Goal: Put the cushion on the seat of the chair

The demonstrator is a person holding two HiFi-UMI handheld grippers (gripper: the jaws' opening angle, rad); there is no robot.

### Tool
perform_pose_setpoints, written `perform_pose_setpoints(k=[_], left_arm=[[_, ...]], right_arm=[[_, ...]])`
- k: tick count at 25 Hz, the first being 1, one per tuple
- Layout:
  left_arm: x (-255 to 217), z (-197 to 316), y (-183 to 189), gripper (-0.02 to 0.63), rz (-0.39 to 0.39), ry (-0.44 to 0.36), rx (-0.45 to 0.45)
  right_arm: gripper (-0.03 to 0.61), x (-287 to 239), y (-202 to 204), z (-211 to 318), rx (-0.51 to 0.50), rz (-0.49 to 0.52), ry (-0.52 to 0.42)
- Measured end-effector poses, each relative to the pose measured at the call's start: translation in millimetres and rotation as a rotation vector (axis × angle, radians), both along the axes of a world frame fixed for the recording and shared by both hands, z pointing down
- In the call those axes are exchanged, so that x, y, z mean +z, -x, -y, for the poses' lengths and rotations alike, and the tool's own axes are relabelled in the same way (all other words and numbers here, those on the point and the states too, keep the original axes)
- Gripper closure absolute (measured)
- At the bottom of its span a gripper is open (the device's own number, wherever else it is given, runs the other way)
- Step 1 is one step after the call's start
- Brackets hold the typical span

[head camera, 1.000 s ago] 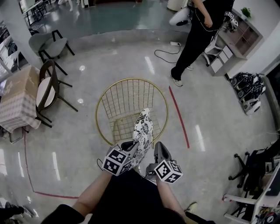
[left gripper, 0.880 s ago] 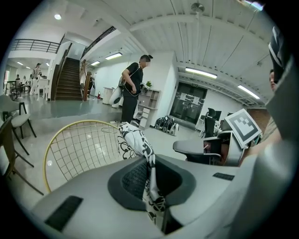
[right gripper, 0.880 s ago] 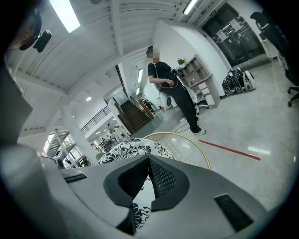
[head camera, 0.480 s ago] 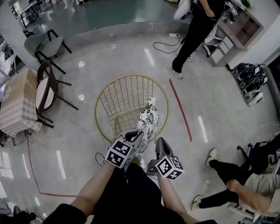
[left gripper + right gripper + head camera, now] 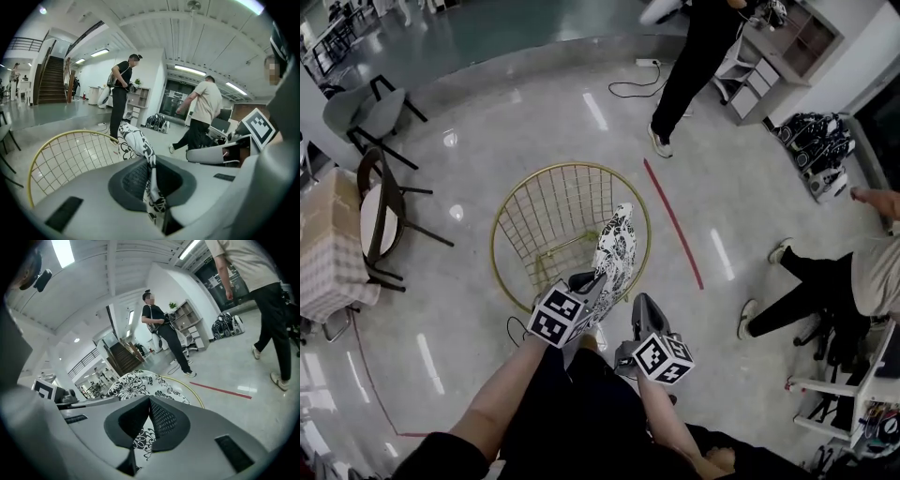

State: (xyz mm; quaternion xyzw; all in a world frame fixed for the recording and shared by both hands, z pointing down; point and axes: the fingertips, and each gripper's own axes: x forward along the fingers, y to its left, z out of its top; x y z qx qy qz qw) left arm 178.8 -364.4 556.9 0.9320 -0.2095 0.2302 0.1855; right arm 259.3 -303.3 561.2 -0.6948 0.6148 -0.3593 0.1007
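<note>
Cushion first: in the head view the black-and-white floral fabric cushion is held on edge over the front rim of the round gold wire chair. It is not yet on the seat. Its near end is taken by the left hand-held gripper, and the right hand-held gripper is just beside it. In the left gripper view the jaws are pressed together on a thin fold of the cushion's edge, and the rest rises ahead towards the chair's wire back. In the right gripper view the jaws are likewise closed, with patterned cloth caught between the pads and the cushion's broad face spreading up and left. The cushion looks light, soft and floppy, not fragile, so it will likely sag and swing from a pinch. Its edge seam, held at two spaced points, seems the best place to grip so that it can be laid flat on the seat.
</note>
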Motion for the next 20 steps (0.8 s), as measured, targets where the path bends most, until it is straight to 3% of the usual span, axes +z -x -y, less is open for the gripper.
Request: perform_pose_setpoints(k=[11,20], left_arm=[[22.2,4.0,-17.6,0.583,-0.007,0.052,0.095],[58.3,16.5,-3.5,0.583,0.06,0.097,0.076]], right_arm=[[0.584,3.3,-0.9,1.2,0.054,-0.012,0.031],[0.584,9.2,5.1,8.1,0.058,-0.016,0.063]])
